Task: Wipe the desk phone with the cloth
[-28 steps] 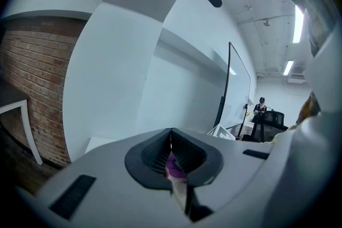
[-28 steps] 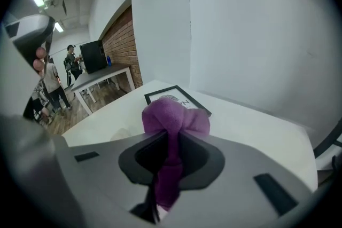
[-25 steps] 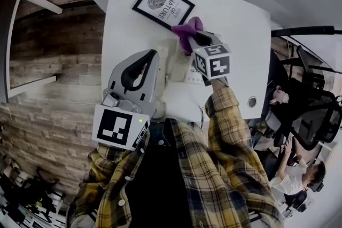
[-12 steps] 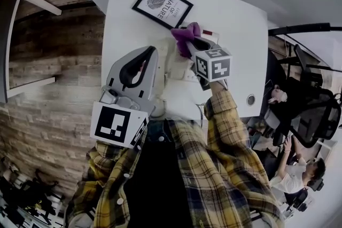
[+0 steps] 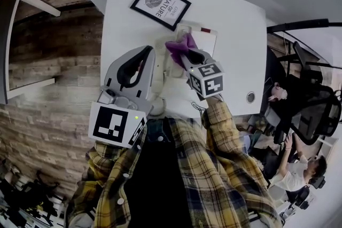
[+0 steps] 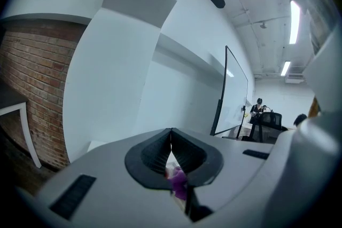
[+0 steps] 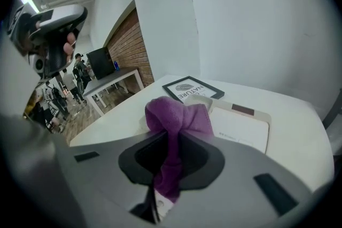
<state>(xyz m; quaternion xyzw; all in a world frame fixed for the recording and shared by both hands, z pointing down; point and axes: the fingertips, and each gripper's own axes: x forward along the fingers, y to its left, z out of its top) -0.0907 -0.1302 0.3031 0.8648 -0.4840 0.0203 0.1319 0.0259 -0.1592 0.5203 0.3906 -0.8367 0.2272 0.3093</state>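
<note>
**Wipe under way, cloth on the phone**

Head view: the right gripper [image 5: 183,55] is clenched on a purple cloth [image 5: 178,45] and holds it down on the near left part of the white desk phone [image 5: 206,41], which sits mid-desk just below the framed picture [image 5: 160,5]. The left gripper [image 5: 151,53] hangs beside the phone, over the left part of the white desk [image 5: 240,18], and takes no part in the wipe. Judging by where the cloth lies, the wipe is in progress; the far right panel of the phone is not covered by it, and how much has been cleaned cannot be told.

Left gripper view: its jaws are pressed together with nothing between them. It points up at the wall; a bit of the cloth [image 6: 177,180] shows through the gap below.

Right gripper view: the jaws pinch the cloth [image 7: 179,117] in a bunched fold, a tail hanging down between them. Beyond lies the phone [image 7: 243,126], pale and flat-faced with a small dark red mark near its top edge, no dirt to be seen. The picture [image 7: 192,88] lies behind it.
</note>
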